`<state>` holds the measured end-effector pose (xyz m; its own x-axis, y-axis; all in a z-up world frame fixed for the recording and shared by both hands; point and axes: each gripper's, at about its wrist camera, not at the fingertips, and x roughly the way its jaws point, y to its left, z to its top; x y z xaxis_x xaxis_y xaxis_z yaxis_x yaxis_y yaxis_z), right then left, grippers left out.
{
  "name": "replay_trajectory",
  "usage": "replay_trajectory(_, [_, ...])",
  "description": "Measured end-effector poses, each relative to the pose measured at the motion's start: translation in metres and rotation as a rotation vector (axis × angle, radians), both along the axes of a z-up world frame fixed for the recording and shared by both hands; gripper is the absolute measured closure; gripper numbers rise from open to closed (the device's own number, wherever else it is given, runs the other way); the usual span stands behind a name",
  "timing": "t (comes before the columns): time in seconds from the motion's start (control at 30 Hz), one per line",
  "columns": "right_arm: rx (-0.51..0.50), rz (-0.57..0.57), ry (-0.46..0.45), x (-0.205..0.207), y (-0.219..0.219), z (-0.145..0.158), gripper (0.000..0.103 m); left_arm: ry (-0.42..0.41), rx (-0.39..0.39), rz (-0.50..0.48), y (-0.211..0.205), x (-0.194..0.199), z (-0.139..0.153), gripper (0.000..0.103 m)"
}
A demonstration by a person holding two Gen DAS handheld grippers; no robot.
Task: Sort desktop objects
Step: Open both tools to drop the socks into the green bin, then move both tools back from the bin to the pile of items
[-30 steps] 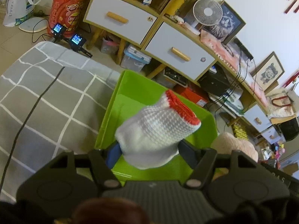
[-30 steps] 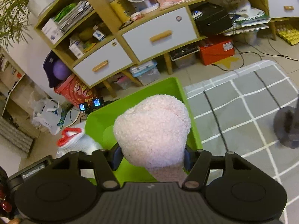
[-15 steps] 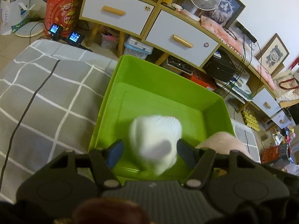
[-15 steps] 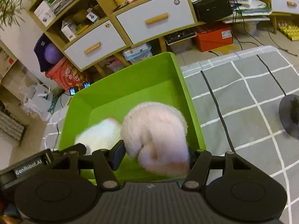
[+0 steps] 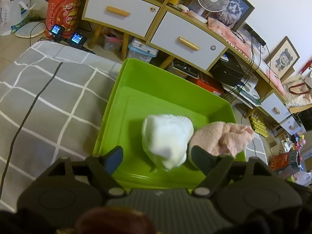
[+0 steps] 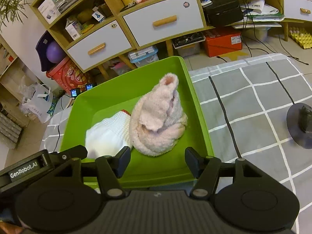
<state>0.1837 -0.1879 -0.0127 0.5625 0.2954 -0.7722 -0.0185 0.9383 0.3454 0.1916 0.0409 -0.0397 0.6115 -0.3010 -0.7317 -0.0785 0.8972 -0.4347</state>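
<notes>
A green plastic bin [image 5: 136, 81] [image 6: 198, 117] stands on a grey checked cloth. A white knitted glove with a red cuff [image 5: 165, 136] [image 6: 107, 134] lies inside it on the left. A fluffy pink sock [image 5: 220, 138] [image 6: 158, 122] lies beside it on the right, touching it. My left gripper [image 5: 156, 156] is open above the bin's near edge, the white glove between and beyond its fingers. My right gripper [image 6: 157, 159] is open and empty, just short of the pink sock.
A dark round base with a black object [image 6: 300, 124] sits on the cloth [image 6: 253, 101] at the right. A black cable [image 5: 29, 107] runs across the cloth at the left. Behind the bin stands a wooden cabinet with white drawers [image 5: 120, 13], with boxes underneath.
Both grippers held their items over the bin, then opened. The white glove and the pink sock dropped into the green bin and now lie side by side.
</notes>
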Motion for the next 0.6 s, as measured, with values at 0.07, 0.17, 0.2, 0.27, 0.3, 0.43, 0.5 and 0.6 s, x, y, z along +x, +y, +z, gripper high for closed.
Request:
replay_trajectory(0.07, [0.003, 0.001, 0.001, -0.001, -0.001, 0.002, 0.037, -0.005, -0.002, -0.006, -0.001, -0.001, 0.002, 0.01])
replay_trajectory(0.17, [0.01, -0.003, -0.005, -0.003, -0.003, 0.006, 0.029, -0.002, 0.017, -0.01, -0.006, -0.003, 0.006, 0.003])
replay_trajectory(0.2, [0.015, -0.006, -0.005, -0.004, -0.004, 0.007, 0.027, 0.0, 0.02, -0.013, -0.007, -0.004, 0.006, 0.002])
replay_trajectory(0.27, [0.028, -0.011, -0.003, -0.005, -0.006, 0.01, 0.025, 0.005, 0.017, -0.018, -0.007, -0.004, 0.007, 0.001])
replay_trajectory(0.3, [0.033, -0.012, -0.002, -0.006, -0.007, 0.011, 0.024, 0.006, 0.017, -0.019, -0.007, -0.005, 0.008, 0.001])
replay_trajectory(0.43, [0.028, -0.005, -0.004, -0.01, -0.008, 0.017, 0.024, 0.011, 0.009, -0.023, -0.006, -0.008, 0.011, 0.001])
replay_trajectory(0.5, [0.024, -0.001, -0.006, -0.012, -0.009, 0.02, 0.023, 0.012, -0.005, -0.022, -0.003, -0.01, 0.014, 0.001])
replay_trajectory(0.6, [0.024, 0.0, 0.018, -0.017, -0.011, 0.023, 0.022, 0.011, -0.004, -0.025, 0.001, -0.016, 0.02, 0.001])
